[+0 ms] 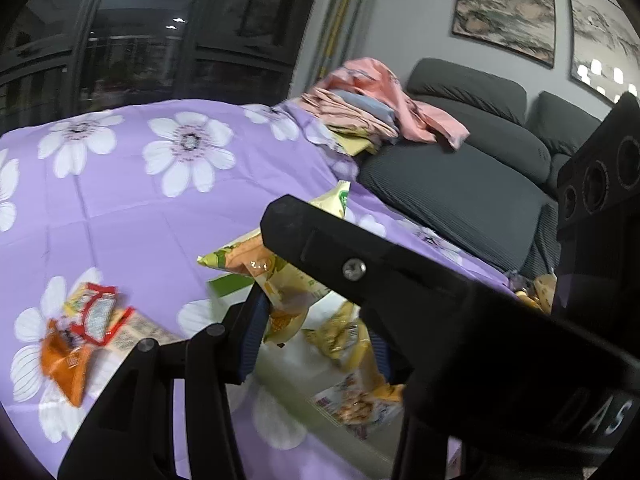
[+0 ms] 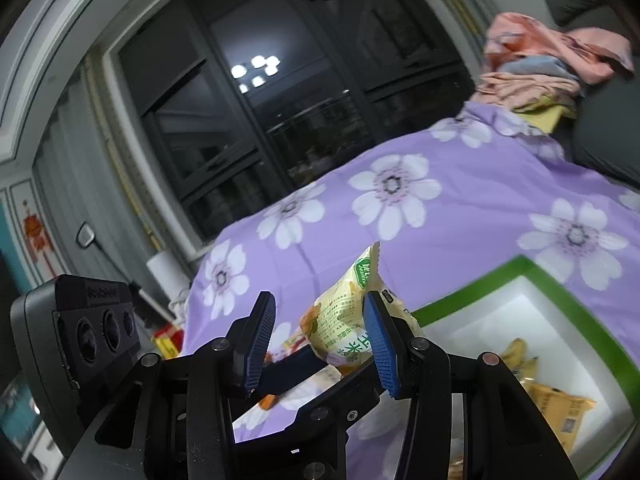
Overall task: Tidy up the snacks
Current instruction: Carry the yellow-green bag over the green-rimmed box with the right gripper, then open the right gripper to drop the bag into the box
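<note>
Two tools share one yellow snack bag [image 2: 348,320]: the left tool [image 1: 316,336] clamps it; the right tool [image 2: 320,340] straddles it, contact unclear. Purple table [image 1: 132,216] lies open behind; the green-rimmed box [image 2: 532,272] is cut off.

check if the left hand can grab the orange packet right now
Probably not yet: the left fingers are shut on a yellow bag. With that dropped, the way across the cloth to the orange packet looks free.
</note>
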`<act>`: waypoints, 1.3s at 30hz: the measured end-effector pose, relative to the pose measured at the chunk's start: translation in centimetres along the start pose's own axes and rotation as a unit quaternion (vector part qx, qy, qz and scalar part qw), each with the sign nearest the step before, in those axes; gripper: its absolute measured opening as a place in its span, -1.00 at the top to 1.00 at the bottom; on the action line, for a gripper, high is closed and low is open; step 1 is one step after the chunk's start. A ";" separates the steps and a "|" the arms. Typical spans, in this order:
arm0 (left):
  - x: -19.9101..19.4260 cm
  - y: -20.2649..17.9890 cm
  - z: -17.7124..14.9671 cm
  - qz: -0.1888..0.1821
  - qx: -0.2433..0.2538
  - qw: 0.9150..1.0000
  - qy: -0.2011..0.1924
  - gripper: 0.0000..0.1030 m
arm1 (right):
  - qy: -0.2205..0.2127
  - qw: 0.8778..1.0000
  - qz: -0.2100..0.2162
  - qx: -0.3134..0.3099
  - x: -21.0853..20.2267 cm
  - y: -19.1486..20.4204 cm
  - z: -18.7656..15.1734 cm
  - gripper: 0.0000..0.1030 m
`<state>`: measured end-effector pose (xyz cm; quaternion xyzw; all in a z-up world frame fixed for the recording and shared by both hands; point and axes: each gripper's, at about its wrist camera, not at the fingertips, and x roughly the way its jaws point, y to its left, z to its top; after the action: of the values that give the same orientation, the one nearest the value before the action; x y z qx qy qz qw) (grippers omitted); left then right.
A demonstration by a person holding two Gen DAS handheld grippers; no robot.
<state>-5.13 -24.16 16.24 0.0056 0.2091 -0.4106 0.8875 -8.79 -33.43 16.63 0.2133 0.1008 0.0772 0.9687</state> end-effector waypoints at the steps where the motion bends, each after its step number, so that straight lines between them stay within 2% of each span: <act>1: 0.4 -0.3 0.1 -0.006 0.002 1.000 0.004 0.14 | -0.002 1.000 -0.001 0.004 0.0 -0.4 0.1 0.04; 7: 2.8 -1.8 0.3 -0.038 0.001 0.999 0.028 0.14 | -0.009 0.999 -0.002 0.051 -0.8 -3.8 0.9 0.05; 12: 4.4 -2.4 -0.1 -0.051 -0.001 0.997 0.053 0.14 | 0.007 0.996 -0.016 0.086 -0.7 -6.0 0.9 0.05; 16: 4.8 -2.4 -0.5 -0.053 0.009 0.997 0.058 0.14 | 0.024 0.993 -0.011 0.117 -0.5 -7.7 0.7 0.05; 19: 5.4 -1.9 -0.7 -0.062 -0.006 0.996 0.067 0.14 | 0.038 0.990 -0.010 0.137 -0.1 -8.6 0.5 0.05; 25: 6.0 -1.3 -1.2 -0.056 -0.013 0.995 0.079 0.14 | 0.077 0.981 -0.013 0.178 1.3 -10.3 -0.2 0.05; 29: 6.6 -0.5 -1.5 -0.066 -0.034 0.993 0.096 0.14 | 0.109 0.974 -0.025 0.200 2.5 -11.3 -1.1 0.05; 39: 8.5 -0.6 -2.1 -0.047 -0.032 0.991 0.125 0.14 | 0.146 0.959 -0.044 0.241 4.1 -13.0 -2.3 0.05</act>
<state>-1.47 -30.32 11.21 0.0185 0.3314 -0.4408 0.8340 -3.99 -43.41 8.38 0.4222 0.2657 0.0380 0.8659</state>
